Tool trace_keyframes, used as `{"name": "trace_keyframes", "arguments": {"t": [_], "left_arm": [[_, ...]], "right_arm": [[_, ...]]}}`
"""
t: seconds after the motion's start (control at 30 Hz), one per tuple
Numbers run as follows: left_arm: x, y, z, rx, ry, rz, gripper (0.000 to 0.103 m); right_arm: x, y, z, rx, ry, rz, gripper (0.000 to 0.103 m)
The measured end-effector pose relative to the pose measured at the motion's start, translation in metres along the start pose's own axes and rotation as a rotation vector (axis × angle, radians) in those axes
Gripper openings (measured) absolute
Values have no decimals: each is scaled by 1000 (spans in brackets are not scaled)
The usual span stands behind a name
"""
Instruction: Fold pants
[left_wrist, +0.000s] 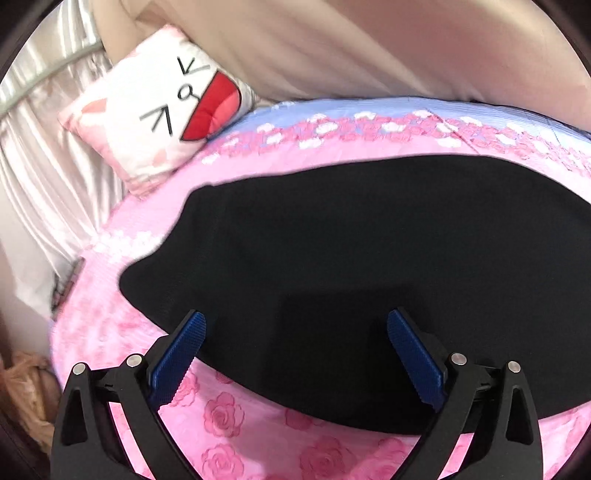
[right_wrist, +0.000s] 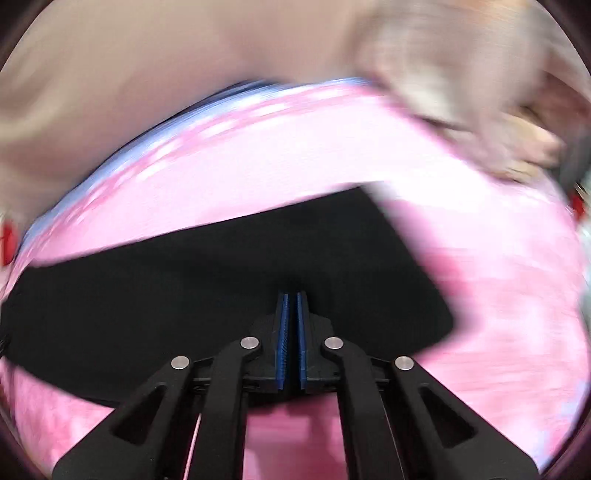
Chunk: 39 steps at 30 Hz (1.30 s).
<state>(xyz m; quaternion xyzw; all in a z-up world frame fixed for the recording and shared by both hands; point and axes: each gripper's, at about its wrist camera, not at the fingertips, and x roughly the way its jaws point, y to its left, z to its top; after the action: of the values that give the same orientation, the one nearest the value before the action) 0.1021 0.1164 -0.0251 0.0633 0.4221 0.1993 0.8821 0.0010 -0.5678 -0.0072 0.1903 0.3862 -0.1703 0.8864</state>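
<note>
Pink rose-print bedding (left_wrist: 229, 413) carries the black pants (left_wrist: 332, 258), which lie flat with their long axis running side to side just ahead of both tools. Spread wide and empty, the left gripper (left_wrist: 295, 325) hovers over the near edge, the nearer one for a grab; the right gripper (right_wrist: 292, 299) is pressed together, pinching nothing visible. A cartoon-face pillow (left_wrist: 166, 103) sits well apart, and nothing blocks the way.

Pink rose bedspread (left_wrist: 229, 413), cartoon pillow (left_wrist: 155, 110), perhaps curtains (left_wrist: 48, 155).

A pink rose-print bedspread (left_wrist: 229, 410), a cartoon-face pillow (left_wrist: 159, 107) (near pale curtains (left_wrist: 48, 155)).
</note>
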Motion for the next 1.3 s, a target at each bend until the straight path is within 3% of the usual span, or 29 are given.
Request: {"name": "trace_keyframes", "arguments": {"t": [0.07,0.17,0.27,0.3,0.33,0.37,0.4,0.5,0.57,0.67,0.7,0.8,0.83,0.87,0.93,1.0,1.07,1.1,1.13,1.17,1.23,1.27,1.3], "left_arm": [[-19,-13,6,4,-33,-27,97],[-39,-48,14,31,-71,-81,97],[-47,-93,15,106,-71,-106,97],[-48,-106,13,130,-68,-105,97],[-50,-119,11,155,-64,-107,97],[-52,-128,9,171,-62,-111,97],[-54,-139,5,189,-59,-119,97],[-51,-157,1,213,-41,-126,97],[-50,-167,-1,224,-41,-111,97],[-51,-174,-1,231,-59,-82,97],[-50,-174,-2,232,-58,-82,97],[-48,-170,-2,216,-54,-104,98],[-46,-168,-2,194,-50,-116,98],[-45,-166,-3,173,-49,-122,98],[-44,-167,-4,152,-50,-122,98],[-45,-170,-3,156,-54,-111,98],[-45,-173,-4,162,-58,-99,98],[-46,-173,-4,164,-60,-95,98],[-46,-173,-5,163,-60,-96,98],[-46,-172,-4,161,-59,-101,98],[-45,-170,-4,148,-53,-117,98],[-44,-169,-4,142,-50,-125,98],[-44,-167,-4,138,-48,-130,98]], "right_arm": [[-15,-21,1,82,-34,78,8],[-12,6,2,-74,-15,152,8],[11,12,8,-175,16,44,2],[13,-5,18,-79,9,89,0],[10,-13,25,-18,-5,80,1],[3,-18,32,6,-46,52,9],[-5,-11,40,-24,-92,49,9],[0,40,45,-128,-32,264,9],[21,77,40,-225,46,330,8],[56,95,37,-353,60,185,2],[58,81,45,-326,40,214,2],[48,22,70,-135,-19,54,1],[38,10,74,-78,-41,46,9],[24,10,75,-61,-67,73,9],[10,36,68,-133,-71,200,9],[10,78,49,-282,-27,270,9],[26,112,31,-427,14,263,6],[42,118,28,-479,27,176,6],[53,109,32,-479,27,108,6],[56,93,36,-440,10,102,6],[52,34,57,-248,-20,2,3],[43,2,64,-152,-41,-35,10],[32,-26,67,-75,-54,-109,10]]}}
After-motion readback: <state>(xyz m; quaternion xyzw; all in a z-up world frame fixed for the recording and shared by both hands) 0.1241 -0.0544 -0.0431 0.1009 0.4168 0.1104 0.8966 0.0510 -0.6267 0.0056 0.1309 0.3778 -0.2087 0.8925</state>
